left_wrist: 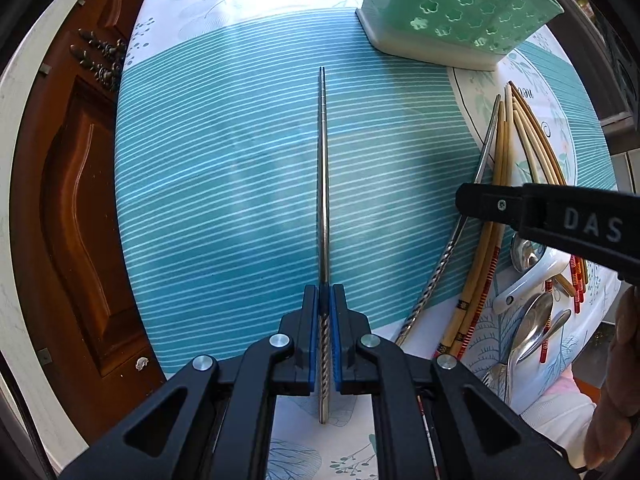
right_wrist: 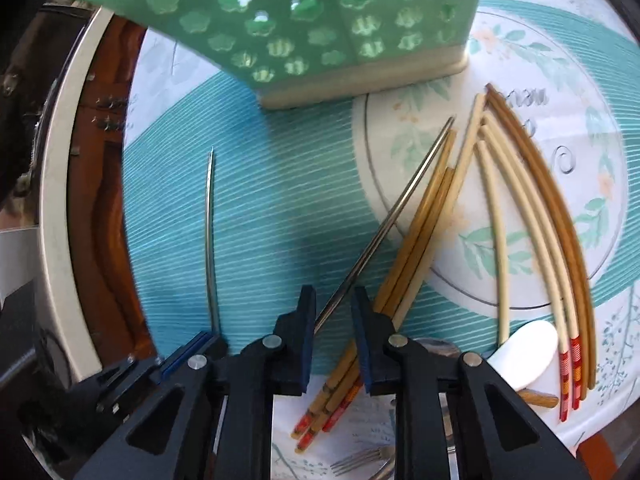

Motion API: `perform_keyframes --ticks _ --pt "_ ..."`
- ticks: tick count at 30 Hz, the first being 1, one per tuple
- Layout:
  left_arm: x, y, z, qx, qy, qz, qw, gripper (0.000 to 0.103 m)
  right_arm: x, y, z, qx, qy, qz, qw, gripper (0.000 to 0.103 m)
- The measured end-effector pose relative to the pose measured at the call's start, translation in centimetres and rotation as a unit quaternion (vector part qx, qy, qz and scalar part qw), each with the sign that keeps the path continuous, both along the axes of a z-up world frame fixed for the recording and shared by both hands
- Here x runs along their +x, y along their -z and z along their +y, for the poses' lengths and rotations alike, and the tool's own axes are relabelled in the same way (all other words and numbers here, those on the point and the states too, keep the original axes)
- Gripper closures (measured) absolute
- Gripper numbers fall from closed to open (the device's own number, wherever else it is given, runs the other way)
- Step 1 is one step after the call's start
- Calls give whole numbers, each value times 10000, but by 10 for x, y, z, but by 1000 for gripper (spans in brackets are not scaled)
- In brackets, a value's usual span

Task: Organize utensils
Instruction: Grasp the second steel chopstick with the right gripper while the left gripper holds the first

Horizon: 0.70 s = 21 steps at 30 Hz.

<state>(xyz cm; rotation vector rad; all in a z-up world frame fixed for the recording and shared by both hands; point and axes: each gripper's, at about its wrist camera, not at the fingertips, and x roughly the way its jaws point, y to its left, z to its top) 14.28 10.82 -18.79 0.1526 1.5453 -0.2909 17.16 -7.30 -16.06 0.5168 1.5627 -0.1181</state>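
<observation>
The steel chopstick [left_wrist: 324, 184] I already have is clamped in my left gripper [left_wrist: 325, 300], its blue pads pinching the twisted handle while the thin tip points away over the teal stripes. Its mate, the second steel chopstick [right_wrist: 384, 224], lies slanted across the cloth with its tip up against the bundle of wooden chopsticks [right_wrist: 424, 236], and its shaft runs between the jaws of my right gripper [right_wrist: 333, 312]. Those jaws are apart, with a gap on both sides of the steel, so nothing is pinched there yet.

To do this pickup well, I judge I should centre the shaft between the pads before closing, since it sits closer to the near-side pad and could skid on the smooth cloth. I'd also keep the far jaw clear of the wooden sticks just beside it (one of them dragged along would spoil the pairing). Once both steel sticks are held, the green holder [right_wrist: 320, 24] with flower-shaped cutouts stands beyond them as the likely place to drop them.

Further out lie pale and dark brown chopsticks [right_wrist: 532, 216] with red-banded ends, a white ceramic spoon [right_wrist: 528, 352], metal spoons [left_wrist: 532, 320] and a fork [right_wrist: 360, 462]. Everything rests on a tablecloth [left_wrist: 224, 208] with teal stripes and leaf prints. Past the table edge I see a carved brown wooden door [left_wrist: 76, 184] in a pale frame, and bright daylight washes over the far end of the table.
</observation>
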Motion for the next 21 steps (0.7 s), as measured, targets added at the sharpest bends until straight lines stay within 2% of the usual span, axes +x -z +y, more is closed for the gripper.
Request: perform_keyframes --ticks 6,7,9,13,19,21 --pt "2 -3 13 -8 -67 1 10000 99 6 4 30 -840 -336 98 9959 88" --pt "7 5 -2 5 -71 -1 10000 99 5 4 34 -947 -331 102 9949 89" --pt "11 5 -3 40 -75 -6 10000 99 3 4 38 -1062 -266 96 9939 93" --pt "7 6 -9 73 -99 -25 9999 99 -2 5 31 -600 -102 -54 9981 97" --pt "6 3 -3 -35 -266 -118 9996 100 -14 5 23 520 -139 -434 9976 103" --pt "3 4 1 -81 -352 -209 9991 100 -19 -1 22 575 -194 -587 9964 103"
